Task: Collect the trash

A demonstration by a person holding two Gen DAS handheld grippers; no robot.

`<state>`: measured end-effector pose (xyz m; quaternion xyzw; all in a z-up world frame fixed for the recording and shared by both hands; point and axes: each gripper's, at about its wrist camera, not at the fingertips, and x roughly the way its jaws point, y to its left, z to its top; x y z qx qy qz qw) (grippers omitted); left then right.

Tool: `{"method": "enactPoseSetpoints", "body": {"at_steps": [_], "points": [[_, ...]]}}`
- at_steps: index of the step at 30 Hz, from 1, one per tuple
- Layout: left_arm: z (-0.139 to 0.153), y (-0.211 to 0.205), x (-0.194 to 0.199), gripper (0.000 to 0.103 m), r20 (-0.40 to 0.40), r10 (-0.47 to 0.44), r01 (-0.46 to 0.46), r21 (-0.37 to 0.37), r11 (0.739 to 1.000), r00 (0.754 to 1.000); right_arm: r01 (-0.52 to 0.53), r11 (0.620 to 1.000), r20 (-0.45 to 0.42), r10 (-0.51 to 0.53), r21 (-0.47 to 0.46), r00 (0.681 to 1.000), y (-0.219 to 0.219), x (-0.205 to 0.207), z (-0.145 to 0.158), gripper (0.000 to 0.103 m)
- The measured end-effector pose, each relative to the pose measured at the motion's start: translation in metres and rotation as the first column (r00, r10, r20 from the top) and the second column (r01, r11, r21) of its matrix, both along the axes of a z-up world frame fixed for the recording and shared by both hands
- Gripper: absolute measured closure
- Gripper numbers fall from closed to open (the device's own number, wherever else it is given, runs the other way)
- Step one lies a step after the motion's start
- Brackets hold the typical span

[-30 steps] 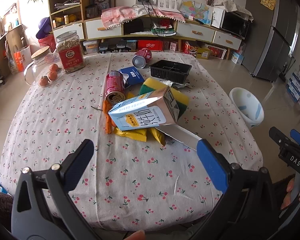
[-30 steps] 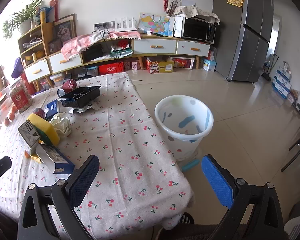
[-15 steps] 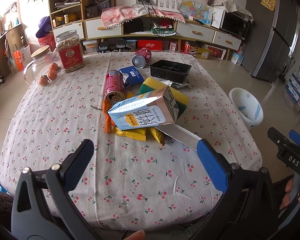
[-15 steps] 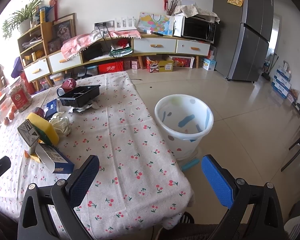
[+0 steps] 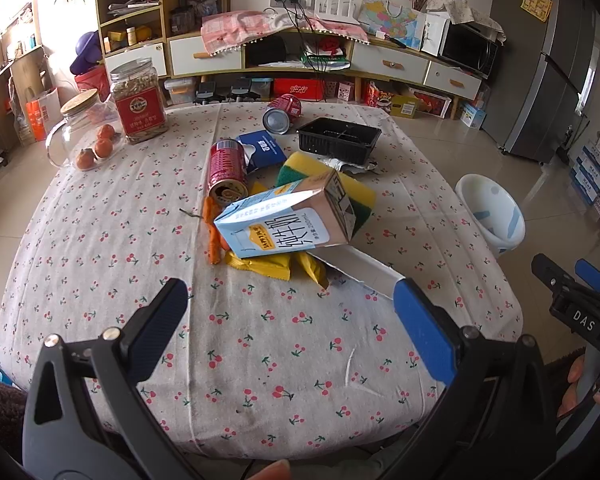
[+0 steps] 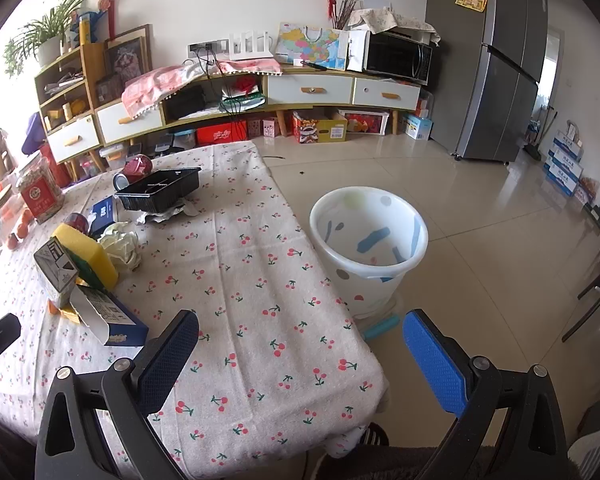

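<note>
Left gripper [image 5: 290, 320] and right gripper [image 6: 300, 344] both hang wide open and empty over the table's [image 5: 100, 240] near edge, milk carton [image 5: 284, 222] ahead, bin [image 6: 368, 248] on the floor.

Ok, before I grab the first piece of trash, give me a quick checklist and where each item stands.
1. Left gripper open and empty: ok.
2. Right gripper open and empty: ok.
3. Milk carton reachable on top of the pile: ok, it lies on its side with nothing on it.
4. Bin beside the table, mouth unobstructed: ok.
5. Bin has room: ok, it looks empty.
6. Glass jar and snack jar clear of the pile: ok, they stand apart at the far left.
</note>
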<state>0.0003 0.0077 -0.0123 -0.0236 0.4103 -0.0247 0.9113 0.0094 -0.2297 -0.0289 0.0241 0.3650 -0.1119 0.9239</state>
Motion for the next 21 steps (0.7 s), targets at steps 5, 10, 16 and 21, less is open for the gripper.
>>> {"method": "enactPoseSetpoints", "body": {"at_steps": [5,10,16,21], "points": [[0.000,0.000,-0.001,0.001,-0.001,-0.001,0.001,0.000,1.000,1.000,-0.001,1.000,-0.003,0.001,0.006,1.000,0.000,0.000,-0.002,0.000],[-0.001,0.004,0.000,0.001,-0.008,0.008,-0.008,-0.011,1.000,1.000,0.001,1.000,-0.010,-0.001,-0.004,1.000,0.004,0.003,-0.008,0.000],[-0.002,0.009,0.002,0.001,-0.020,0.010,-0.010,-0.014,1.000,1.000,-0.015,1.000,0.024,0.016,-0.024,1.000,0.013,0.001,-0.001,0.000],[-0.002,0.011,0.003,0.001,-0.020,0.017,-0.017,-0.009,1.000,1.000,-0.016,1.000,0.031,0.017,-0.026,0.999,0.013,0.002,0.001,0.000]]}}
